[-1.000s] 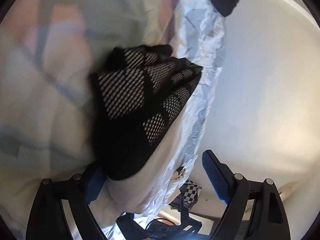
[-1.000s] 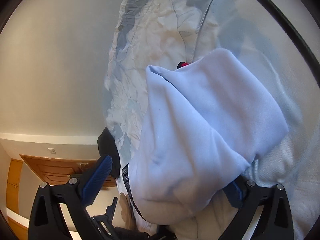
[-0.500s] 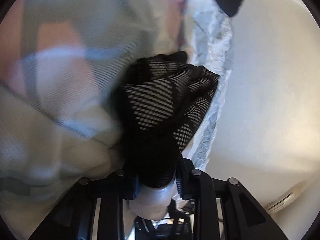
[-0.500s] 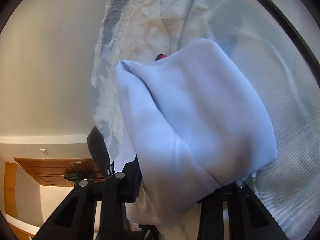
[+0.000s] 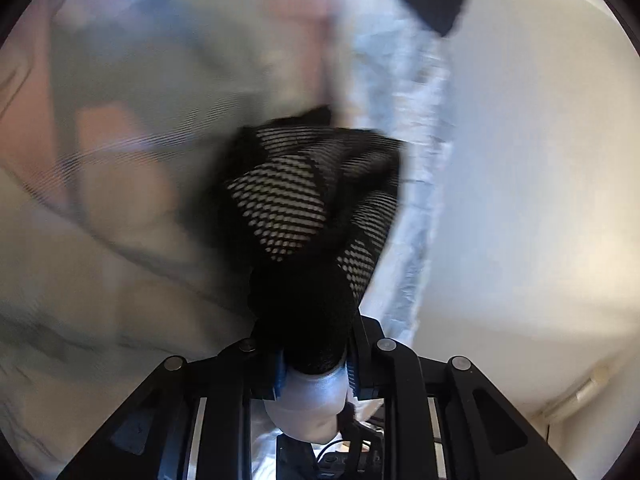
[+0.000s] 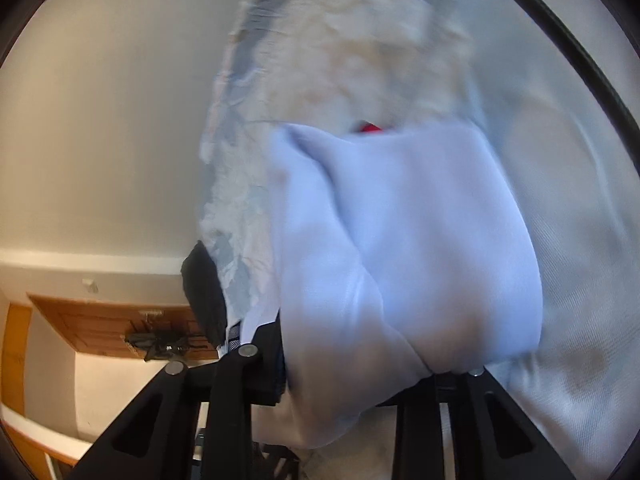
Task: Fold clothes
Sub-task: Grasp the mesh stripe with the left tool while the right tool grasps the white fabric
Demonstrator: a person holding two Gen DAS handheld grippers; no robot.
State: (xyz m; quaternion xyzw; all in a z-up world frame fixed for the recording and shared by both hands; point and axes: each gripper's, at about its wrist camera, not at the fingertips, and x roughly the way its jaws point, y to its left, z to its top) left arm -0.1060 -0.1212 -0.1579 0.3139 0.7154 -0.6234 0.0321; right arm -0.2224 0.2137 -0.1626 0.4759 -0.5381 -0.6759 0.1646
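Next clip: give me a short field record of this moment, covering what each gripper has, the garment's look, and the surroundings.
left gripper: shut on black mesh fabric, bunched between its fingers; jaws have just been closing
right gripper: shut on pale blue fabric, a thick fold; jaws have just been closing
garment: crinkled white and grey panel, held up between both views
red detail: small, behind the blue fold; unclear
background: plain wall, wooden door
image quality: motion blur

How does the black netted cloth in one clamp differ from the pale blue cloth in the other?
The black mesh fabric is dark, see-through netting; the pale blue fabric is smooth and opaque. The mesh is a narrow bunch in the left gripper; the blue one bulges wide over the right gripper. Both are clamped tight.
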